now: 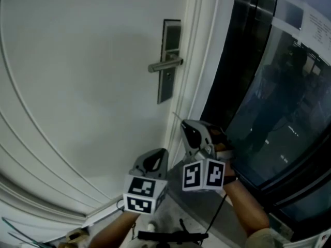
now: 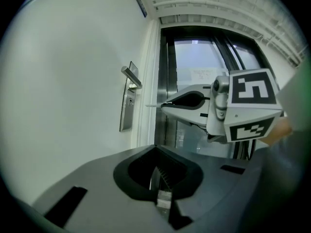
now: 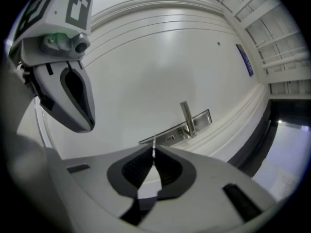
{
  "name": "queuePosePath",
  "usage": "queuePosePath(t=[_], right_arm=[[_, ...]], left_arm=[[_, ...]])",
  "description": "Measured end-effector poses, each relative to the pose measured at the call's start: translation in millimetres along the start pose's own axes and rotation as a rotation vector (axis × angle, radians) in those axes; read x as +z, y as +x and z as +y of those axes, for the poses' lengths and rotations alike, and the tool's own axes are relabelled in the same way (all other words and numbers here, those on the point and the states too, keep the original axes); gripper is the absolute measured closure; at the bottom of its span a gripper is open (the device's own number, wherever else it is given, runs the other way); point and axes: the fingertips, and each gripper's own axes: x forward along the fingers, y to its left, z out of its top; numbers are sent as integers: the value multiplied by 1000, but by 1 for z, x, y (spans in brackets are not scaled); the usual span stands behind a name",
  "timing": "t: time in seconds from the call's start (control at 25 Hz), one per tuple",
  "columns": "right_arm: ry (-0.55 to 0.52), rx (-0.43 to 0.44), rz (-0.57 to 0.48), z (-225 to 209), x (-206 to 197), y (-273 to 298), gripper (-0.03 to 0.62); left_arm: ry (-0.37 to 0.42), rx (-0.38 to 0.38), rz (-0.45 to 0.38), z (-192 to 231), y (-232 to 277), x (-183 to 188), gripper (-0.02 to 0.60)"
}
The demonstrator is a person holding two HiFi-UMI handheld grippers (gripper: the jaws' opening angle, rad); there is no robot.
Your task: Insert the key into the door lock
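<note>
A steel lock plate [image 1: 168, 66] with a lever handle [image 1: 165, 64] sits on the white door [image 1: 77, 87]. My right gripper [image 1: 184, 124] is shut on a thin metal key [image 1: 177, 117], which points up toward the plate from below and to the right. In the right gripper view the key [image 3: 154, 146] stands edge-on between the shut jaws, just short of the keyhole [image 3: 170, 139] in the lock plate [image 3: 194, 123]. My left gripper [image 1: 161, 152] hangs lower left, shut and empty. The left gripper view shows the key tip [image 2: 151, 105], well apart from the plate [image 2: 128, 106].
The white door frame [image 1: 194, 61] runs right of the lock. Dark glass panels [image 1: 269, 87] with a paper notice [image 1: 315, 27] fill the right side. A black cable [image 1: 170, 236] lies on the floor at the bottom.
</note>
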Motion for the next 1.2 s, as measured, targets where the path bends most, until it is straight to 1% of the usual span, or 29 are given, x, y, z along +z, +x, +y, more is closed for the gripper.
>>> queuePosePath(t=[0.2,0.48,0.8,1.2], right_arm=[[-89,-22,8,-13,-2,18,572],[-184,-50,17,-27,-16,48,572],[-232,-70,8,-45,-29,87,572],[-267,-77,-16,-56,-32,122,574]], left_arm=[[10,-3,6,3,12,3,577],[10,36,-3,11,32,10,577],[0,104,-13,26,54,18,577],[-2,144,-12,36,75,20,575]])
